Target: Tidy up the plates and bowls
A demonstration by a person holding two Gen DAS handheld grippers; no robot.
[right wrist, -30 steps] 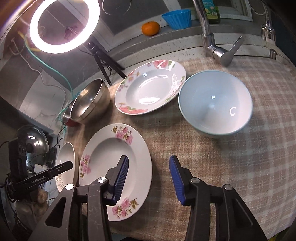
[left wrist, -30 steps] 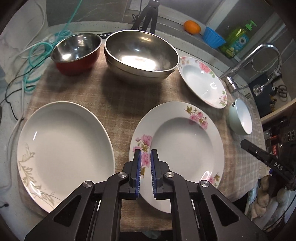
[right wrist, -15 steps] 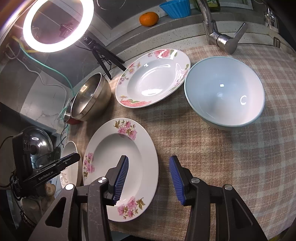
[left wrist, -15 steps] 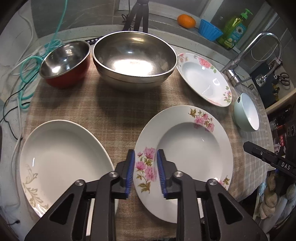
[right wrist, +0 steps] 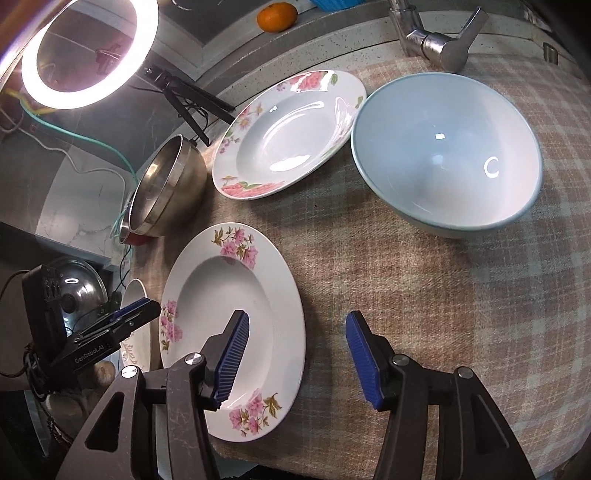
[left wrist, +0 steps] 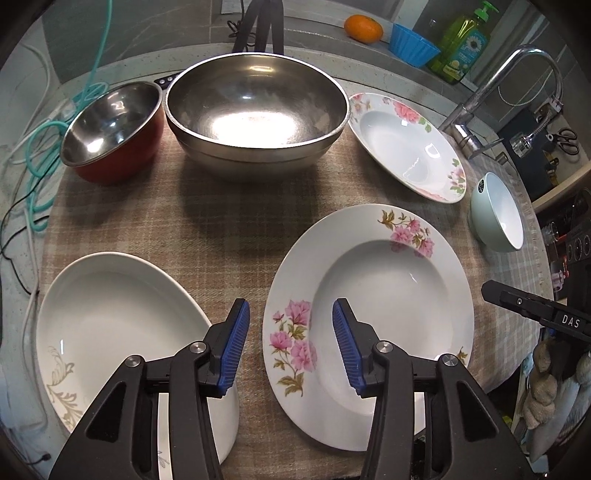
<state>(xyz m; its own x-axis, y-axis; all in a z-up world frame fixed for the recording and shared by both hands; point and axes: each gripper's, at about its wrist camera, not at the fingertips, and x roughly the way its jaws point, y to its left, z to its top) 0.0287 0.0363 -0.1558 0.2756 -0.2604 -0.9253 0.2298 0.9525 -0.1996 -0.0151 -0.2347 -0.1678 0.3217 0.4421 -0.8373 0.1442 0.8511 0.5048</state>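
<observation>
- Cables (left wrist: 40, 155), teal and white, lie at the far left edge of the counter, off the cloth (left wrist: 221, 229).
- A red bowl (left wrist: 114, 133) with a steel inside stands at the back left of the checked cloth, touching or just beside the steel bowl (left wrist: 255, 110) to its right; which, I cannot tell.
- An oval plate (left wrist: 114, 317) with a pale leaf print lies front left, its right end under the left gripper's left finger.
- The left gripper (left wrist: 291, 343) has its jaws spread wide and holds nothing; it hovers over the gap between the oval plate and the near flower plate (left wrist: 388, 295), with that plate's left rim and pink flowers showing between the blue pads (left wrist: 234, 343).
- The near flower plate lies flat on the cloth, front centre, apart from the oval plate.
- A second flower plate (left wrist: 406, 144) lies at the back right, just beside the steel bowl.
- A pale green bowl (left wrist: 498, 214) stands upright at the right, close to the second flower plate's rim.
- The right gripper (right wrist: 297, 360) is also spread and holds nothing; its left finger hangs over the near flower plate's (right wrist: 229, 321) right half, its right finger over bare cloth, and the plate's right rim lies between them.
- From the right wrist view, the green bowl (right wrist: 447, 151) sits well ahead of that gripper, to the right.
- A tap (left wrist: 517, 81), a soap bottle (left wrist: 461, 48), a blue cup (left wrist: 412, 44) and an orange (left wrist: 364, 27) line the back ledge.
</observation>
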